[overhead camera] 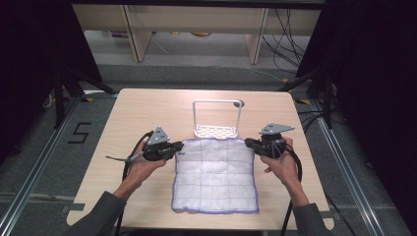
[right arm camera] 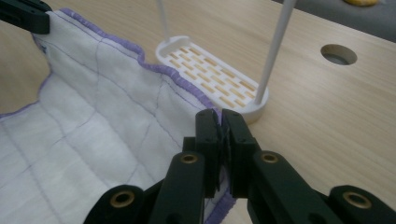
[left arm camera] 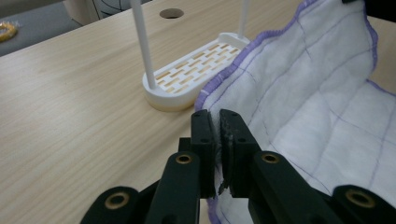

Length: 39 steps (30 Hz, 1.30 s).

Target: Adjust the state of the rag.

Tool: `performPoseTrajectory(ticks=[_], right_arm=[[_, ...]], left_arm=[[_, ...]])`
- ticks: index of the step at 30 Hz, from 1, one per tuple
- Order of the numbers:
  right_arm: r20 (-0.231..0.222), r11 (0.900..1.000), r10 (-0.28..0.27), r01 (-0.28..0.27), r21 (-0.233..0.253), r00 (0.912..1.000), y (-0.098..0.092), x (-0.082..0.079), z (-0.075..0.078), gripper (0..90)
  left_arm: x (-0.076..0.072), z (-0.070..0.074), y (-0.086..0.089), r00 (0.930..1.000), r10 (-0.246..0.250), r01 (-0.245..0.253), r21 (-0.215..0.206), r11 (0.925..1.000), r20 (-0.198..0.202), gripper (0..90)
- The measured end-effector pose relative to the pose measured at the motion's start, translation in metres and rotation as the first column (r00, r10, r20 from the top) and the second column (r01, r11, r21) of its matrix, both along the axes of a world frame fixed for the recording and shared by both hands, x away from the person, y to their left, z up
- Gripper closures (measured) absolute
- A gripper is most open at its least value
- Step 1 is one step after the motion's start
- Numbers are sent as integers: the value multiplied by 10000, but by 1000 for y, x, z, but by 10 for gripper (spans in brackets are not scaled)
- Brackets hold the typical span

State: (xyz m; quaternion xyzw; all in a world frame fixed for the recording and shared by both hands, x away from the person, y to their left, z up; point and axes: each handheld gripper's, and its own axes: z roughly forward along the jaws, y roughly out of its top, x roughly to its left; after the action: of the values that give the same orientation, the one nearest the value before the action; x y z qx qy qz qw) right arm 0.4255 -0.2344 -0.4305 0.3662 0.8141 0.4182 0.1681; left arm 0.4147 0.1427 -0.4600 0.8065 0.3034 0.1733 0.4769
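Note:
A white cloth (overhead camera: 215,174) with purple grid lines and a purple hem lies spread on the wooden table (overhead camera: 123,118). My left gripper (overhead camera: 176,147) is shut on the cloth's far left corner, and my right gripper (overhead camera: 249,143) is shut on its far right corner. In the left gripper view the black jaws (left arm camera: 217,119) pinch the hem, and the cloth (left arm camera: 308,93) rises away to the right. In the right gripper view the jaws (right arm camera: 219,116) clamp the purple edge, with the cloth (right arm camera: 93,121) stretching left. A white rack (overhead camera: 217,119) with a tall hoop stands just beyond the cloth's far edge.
The rack's slotted base (left arm camera: 196,70) (right arm camera: 212,74) sits close to both grippers. A round hole (overhead camera: 239,104) is cut in the table behind the rack. Black curtains and stand legs flank the table. Bare wood lies left and right of the cloth.

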Motion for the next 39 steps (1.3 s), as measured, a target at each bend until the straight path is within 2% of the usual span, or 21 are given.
performPoseTrajectory(ticks=[3, 4, 9, 13, 15, 16, 17, 19, 21, 26, 27, 28, 30, 31, 32, 33, 34, 35, 37, 38, 39], right_arm=[[39, 9996, 257, -257, -79, 9997, -2, -16, 3, 861], [200, 9993, 358, -356, -88, 9992, -2, -21, 3, 861], [226, 9976, 671, -667, -194, 9975, -5, -44, -1, 861], [144, 9968, 802, -801, -81, 9967, -5, -59, -4, 859], [236, 9935, 1114, -1108, -254, 9935, -5, -66, -7, 858], [223, 9934, 1112, -1105, -290, 9935, -5, -70, -8, 858], [118, 9947, 1006, -1003, -237, 9949, -4, -74, -10, 858], [281, 9921, 1199, -1188, -404, 9924, -5, -80, -14, 856], [95, 9897, 1367, -1362, -432, 9906, -5, -89, -21, 854], [-187, 9858, 1527, -1536, -680, 9881, -8, -107, -34, 851], [-225, 9850, 1570, -1582, -692, 9873, -8, -111, -35, 851], [-307, 9848, 1568, -1587, -712, 9871, -9, -115, -36, 849], [-472, 9837, 1622, -1653, -703, 9856, -10, -120, -39, 841], [-594, 9827, 1657, -1699, -732, 9844, -10, -122, -41, 840], [-600, 9810, 1720, -1765, -807, 9833, -11, -123, -44, 839], [-688, 9797, 1785, -1837, -798, 9815, -11, -126, -46, 839], [-806, 9800, 1769, -1832, -782, 9809, -12, -128, -47, 838], [-840, 9795, 1780, -1847, -801, 9804, -12, -131, -48, 828], [-827, 9785, 1773, -1846, -919, 9807, -13, -135, -48, 788], [-825, 9787, 1732, -1809, -974, 9814, -14, -138, -48, 731], [-828, 9824, 1510, -1589, -985, 9851, -15, -140, -48, 675]], left_arm=[[-19, -1, 1, 9994, -325, 320, 327, 9990, 155, 839], [-23, -1, 1, 9991, -391, 386, 287, 9988, 164, 839], [-50, -8, 7, 9974, -658, 640, 563, 9964, 304, 839], [-71, -16, 13, 9954, -951, 941, 580, 9939, 142, 839], [-80, -19, 12, 9934, -1143, 1131, 728, 9909, 117, 839], [-84, -21, 11, 9936, -1123, 1110, 717, 9912, 142, 838], [-90, -24, 11, 9907, -1358, 1348, 743, 9881, 77, 837], [-98, -28, 10, 9893, -1451, 1430, 940, 9852, 154, 835], [-103, -31, 12, 9881, -1536, 1530, 1162, 9814, -35, 833], [-113, -38, 14, 9865, -1618, 1636, 1147, 9798, -247, 833], [-115, -39, 15, 9841, -1733, 1765, 1150, 9775, -379, 830], [-115, -39, 17, 9823, -1843, 1873, 1552, 9700, -335, 824], [-119, -44, 16, 9816, -1827, 1891, 1556, 9696, -549, 818], [-119, -45, 16, 9791, -1973, 2029, 1670, 9648, -502, 823], [-122, -48, 13, 9813, -1844, 1902, 1336, 9726, -548, 825], [-123, -48, 13, 9757, -2081, 2163, 1500, 9647, -681, 832], [-126, -50, 12, 9767, -2014, 2105, 1452, 9667, -745, 836], [-126, -50, 13, 9741, -2152, 2242, 1775, 9583, -689, 849], [-131, -51, 11, 9685, -2367, 2472, 1857, 9510, -770, 853], [-132, -52, 12, 9682, -2384, 2487, 1900, 9498, -759, 847], [-133, -53, 11, 9658, -2442, 2558, 1670, 9522, -870, 825]])
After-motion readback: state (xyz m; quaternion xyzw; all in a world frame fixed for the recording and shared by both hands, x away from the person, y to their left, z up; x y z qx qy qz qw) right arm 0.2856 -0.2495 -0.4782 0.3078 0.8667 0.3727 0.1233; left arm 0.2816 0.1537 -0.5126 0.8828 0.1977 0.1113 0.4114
